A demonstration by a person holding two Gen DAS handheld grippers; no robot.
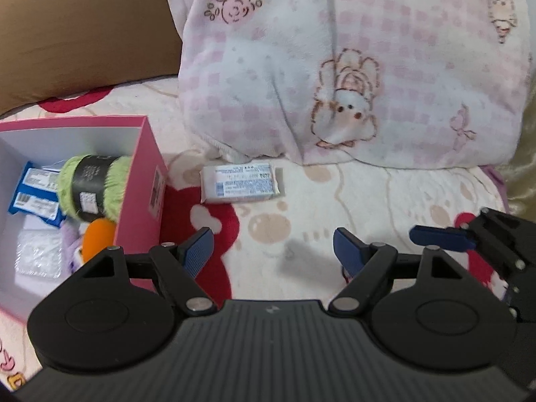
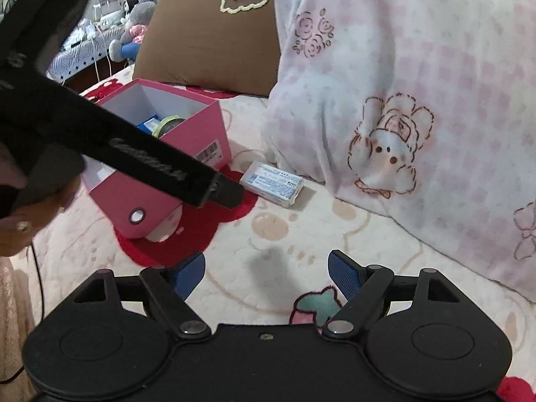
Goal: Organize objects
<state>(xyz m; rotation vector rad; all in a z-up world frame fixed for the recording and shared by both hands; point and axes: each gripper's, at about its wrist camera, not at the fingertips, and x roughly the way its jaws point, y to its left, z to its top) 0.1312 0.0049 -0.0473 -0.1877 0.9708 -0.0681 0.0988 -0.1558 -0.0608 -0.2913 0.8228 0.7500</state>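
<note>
Left gripper [image 1: 273, 251] — blue pads spread wide, nothing between them, only bedspread [image 1: 335, 194] below. Right gripper [image 2: 268, 274] likewise spread and empty; one of its blue fingertips [image 1: 442, 236] pokes in at the right edge of the left wrist view, so the two tools sit close side by side.

Pink box [image 1: 140, 181] at the left of the left view, lid off, white inside. Already in it: a green yarn skein [image 1: 92, 184] with a dark band, blue packets [image 1: 33, 191] along the far left wall, something orange [image 1: 98, 238] and a clear crinkly bag [image 1: 38, 254] toward the bottom. Sorting looks well underway, judging by that load.

Remaining loose item: a small white-and-blue packet [image 1: 242, 183] lying flat on the bedspread at frame centre, just beside the box's right wall and just in front of the pink checked pillow [image 1: 351, 67]. In the right wrist view the same packet [image 2: 273, 184] shows mid-frame, partly behind the left tool's black body.

Judgement — both sets of pads point down toward the cloth in front of the packet; wide opening suits its long flat shape. Soft bedding may give way under a pinch.
</note>
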